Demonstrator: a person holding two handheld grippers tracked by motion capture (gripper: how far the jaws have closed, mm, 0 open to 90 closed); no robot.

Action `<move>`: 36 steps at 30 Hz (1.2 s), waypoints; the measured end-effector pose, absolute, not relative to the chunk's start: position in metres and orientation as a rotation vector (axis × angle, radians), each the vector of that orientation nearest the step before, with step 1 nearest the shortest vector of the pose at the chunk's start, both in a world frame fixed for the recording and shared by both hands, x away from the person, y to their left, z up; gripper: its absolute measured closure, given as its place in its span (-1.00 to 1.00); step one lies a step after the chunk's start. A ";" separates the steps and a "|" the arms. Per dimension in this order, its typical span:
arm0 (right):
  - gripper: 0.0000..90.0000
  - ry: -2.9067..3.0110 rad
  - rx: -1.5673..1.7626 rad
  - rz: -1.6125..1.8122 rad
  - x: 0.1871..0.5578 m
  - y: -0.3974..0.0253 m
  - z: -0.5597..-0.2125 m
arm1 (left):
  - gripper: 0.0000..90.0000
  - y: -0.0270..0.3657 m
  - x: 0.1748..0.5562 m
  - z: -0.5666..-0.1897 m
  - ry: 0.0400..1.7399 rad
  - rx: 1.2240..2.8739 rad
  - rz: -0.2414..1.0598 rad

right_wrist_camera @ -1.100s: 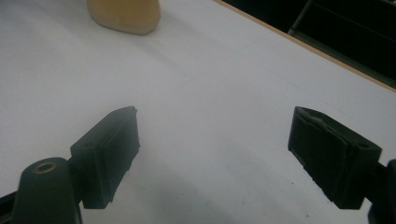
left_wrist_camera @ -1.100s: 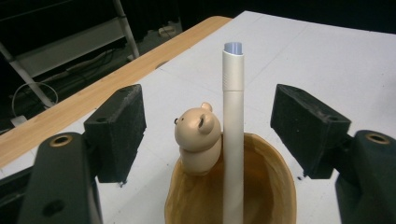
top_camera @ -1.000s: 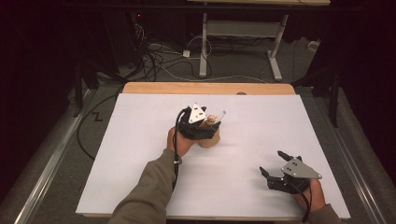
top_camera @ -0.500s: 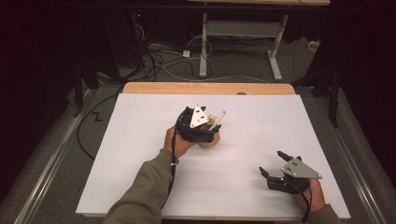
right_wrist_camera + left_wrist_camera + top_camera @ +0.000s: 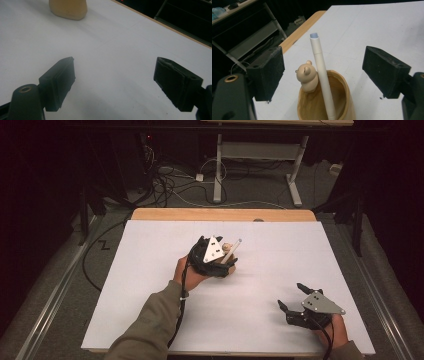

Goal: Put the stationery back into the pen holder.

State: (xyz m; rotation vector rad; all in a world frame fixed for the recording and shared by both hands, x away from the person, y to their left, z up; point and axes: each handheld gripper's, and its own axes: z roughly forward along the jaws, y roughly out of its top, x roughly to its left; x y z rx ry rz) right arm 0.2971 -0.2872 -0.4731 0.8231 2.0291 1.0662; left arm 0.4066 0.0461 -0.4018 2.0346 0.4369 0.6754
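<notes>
L gripper [image 5: 323,72] fingers released w/ pen [image 5: 322,75] in wooden cup [image 5: 327,100] betw. them; R gripper [image 5: 113,82] released.

My white table top [image 5: 150,285] is pretty much bare where I'm working, and there's a strip of wooden edge [image 5: 220,214] showing along its far side. Past that far edge it's a mess of cables [image 5: 170,182] sprawled on the grey floor [image 5: 260,190], plus a white-legged desk frame [image 5: 260,155] standing in the dark. One black cable [image 5: 95,255] snakes down along the table's left edge, next to a metal rail [image 5: 45,305].
</notes>
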 end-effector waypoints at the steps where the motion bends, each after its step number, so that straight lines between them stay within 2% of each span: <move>1: -0.61 2.028 0.823 1.065 0.297 -0.287 -0.473 | -0.62 0.045 0.405 -0.401 0.428 2.036 0.671; 15: -0.61 2.050 0.802 1.080 0.294 -0.283 -0.472 | -0.61 0.043 0.385 -0.399 0.350 2.059 0.729; 36: -0.61 2.070 0.762 1.067 0.292 -0.276 -0.472 | -0.61 0.065 0.359 -0.408 0.321 2.053 0.741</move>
